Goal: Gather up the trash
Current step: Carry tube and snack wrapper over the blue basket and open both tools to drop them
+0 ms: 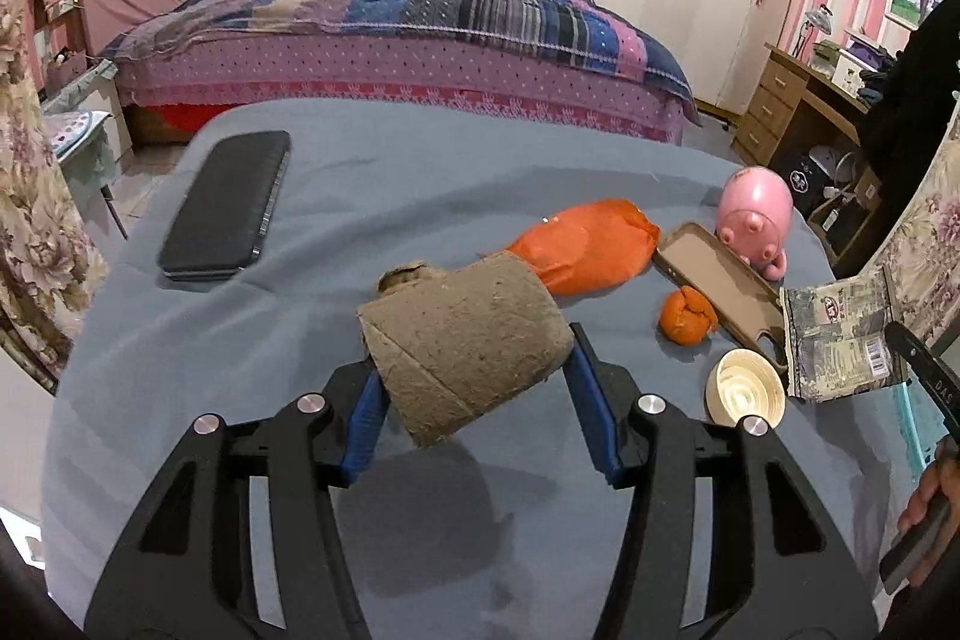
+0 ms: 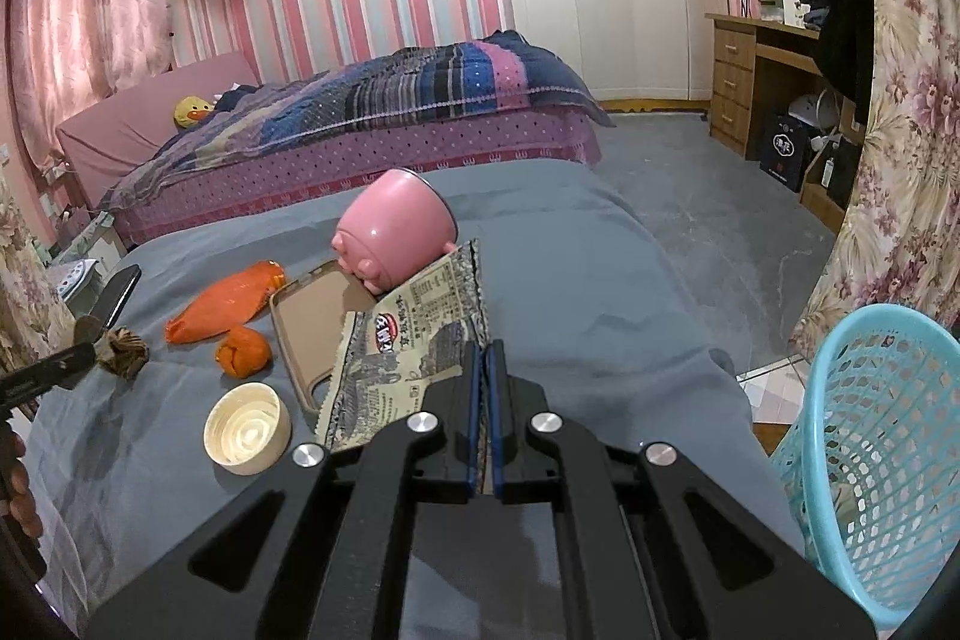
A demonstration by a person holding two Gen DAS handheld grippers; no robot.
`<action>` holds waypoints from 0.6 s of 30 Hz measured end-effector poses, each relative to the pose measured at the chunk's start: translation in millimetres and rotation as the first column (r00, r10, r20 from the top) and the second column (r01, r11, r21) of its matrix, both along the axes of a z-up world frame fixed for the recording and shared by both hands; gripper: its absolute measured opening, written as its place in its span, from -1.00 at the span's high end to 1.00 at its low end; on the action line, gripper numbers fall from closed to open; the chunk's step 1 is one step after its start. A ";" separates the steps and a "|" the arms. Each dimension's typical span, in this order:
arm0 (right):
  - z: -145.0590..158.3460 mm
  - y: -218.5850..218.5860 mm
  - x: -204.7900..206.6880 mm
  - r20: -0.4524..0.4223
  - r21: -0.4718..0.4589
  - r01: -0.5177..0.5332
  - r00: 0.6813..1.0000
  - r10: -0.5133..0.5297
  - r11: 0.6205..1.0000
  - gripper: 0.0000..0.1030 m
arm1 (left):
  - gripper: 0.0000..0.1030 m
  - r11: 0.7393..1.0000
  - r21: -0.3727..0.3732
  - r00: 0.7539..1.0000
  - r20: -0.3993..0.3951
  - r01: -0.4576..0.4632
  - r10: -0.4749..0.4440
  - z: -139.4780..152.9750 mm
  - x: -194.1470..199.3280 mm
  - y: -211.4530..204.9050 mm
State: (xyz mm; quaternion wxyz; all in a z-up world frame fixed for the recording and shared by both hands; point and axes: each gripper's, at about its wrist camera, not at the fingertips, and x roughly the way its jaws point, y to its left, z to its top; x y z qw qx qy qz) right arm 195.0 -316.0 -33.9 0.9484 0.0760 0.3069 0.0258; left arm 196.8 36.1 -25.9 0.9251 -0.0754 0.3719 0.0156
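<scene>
The left gripper [image 1: 474,370] clamps a cardboard tube [image 1: 465,340]; the right gripper [image 2: 485,358] pinches a wrapper [image 2: 408,346]. Carry both level to the basket [image 2: 882,460] beside the table, then release.

Quick count: two claws [image 1: 474,394] [image 2: 485,400], each with one item: one cardboard tube [image 1: 465,340], one snack wrapper [image 2: 408,358]. Ahead of them: two orange bags [image 1: 585,253] [image 1: 687,316], one phone [image 1: 231,205], one phone case [image 1: 717,289], one pink cup [image 1: 756,214], one cap [image 1: 744,394]. One blue basket [image 2: 882,460] right of the right claw.
</scene>
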 end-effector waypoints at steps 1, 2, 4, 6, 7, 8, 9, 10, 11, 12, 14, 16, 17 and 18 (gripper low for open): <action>0.7 -0.3 -0.4 0.002 0.004 -0.001 1.000 0.001 1.000 0.94 | -0.05 1.000 0.002 1.000 0.003 -0.002 0.002 2.2 -0.5 -0.1; 1.6 -1.0 -1.0 0.005 0.009 -0.003 1.000 0.003 1.000 0.94 | -0.05 1.000 0.008 1.000 0.011 -0.004 0.004 5.4 -1.8 -2.1; 3.0 -1.8 -2.3 0.011 0.020 -0.007 1.000 0.007 1.000 0.94 | -0.05 1.000 0.018 1.000 0.020 -0.004 0.004 9.4 -2.6 -3.9; 2.8 -3.9 -3.5 0.013 0.026 -0.009 1.000 0.009 1.000 0.94 | -0.05 0.999 0.036 1.000 0.031 0.003 -0.004 13.9 -3.7 -11.4; 2.7 -3.9 -3.0 0.014 0.030 -0.011 1.000 0.011 0.999 0.95 | -0.05 0.999 0.047 0.999 0.038 0.005 -0.007 16.1 -4.4 -15.9; 3.3 -4.5 -3.4 0.017 0.034 -0.012 1.000 0.011 0.999 0.95 | -0.05 0.999 0.048 0.999 0.042 0.006 -0.008 17.4 -4.5 -19.1; 4.1 -5.4 -3.8 0.020 0.038 -0.012 1.000 0.011 0.999 0.95 | -0.05 0.999 0.041 0.999 0.047 0.007 -0.009 18.6 -4.8 -23.9; 4.2 -6.0 -4.5 0.023 0.043 -0.011 1.000 0.010 0.999 0.95 | -0.05 0.999 0.038 0.999 0.050 0.009 -0.011 18.9 -5.4 -29.3; 4.6 -6.7 -4.8 0.026 0.050 -0.011 1.000 0.009 0.999 0.95 | -0.05 0.999 0.052 0.998 0.054 0.005 -0.008 19.8 -6.3 -37.6; 4.9 -6.7 -4.9 0.028 0.050 -0.011 1.000 0.010 0.999 0.95 | -0.05 0.997 0.076 0.998 0.060 -0.005 0.000 21.1 -7.8 -45.7; 5.1 -6.8 -5.5 0.027 0.045 -0.010 1.000 0.009 0.999 0.95 | -0.05 0.996 0.090 0.997 0.071 -0.015 0.009 24.5 -10.8 -59.6; 5.5 -8.3 -7.4 0.027 0.051 -0.012 1.000 0.011 0.999 0.95 | -0.05 0.998 0.062 0.997 0.079 -0.003 -0.002 28.0 -13.2 -68.3; 7.1 -10.8 -9.1 0.028 0.055 -0.011 1.000 0.010 0.998 0.95 | -0.05 0.999 0.045 0.996 0.084 0.004 -0.008 29.4 -14.5 -73.4; 8.9 -12.0 -10.7 0.030 0.056 -0.009 1.000 0.007 0.998 0.95 | -0.05 0.999 0.038 0.996 0.083 0.007 -0.010 29.9 -14.4 -75.1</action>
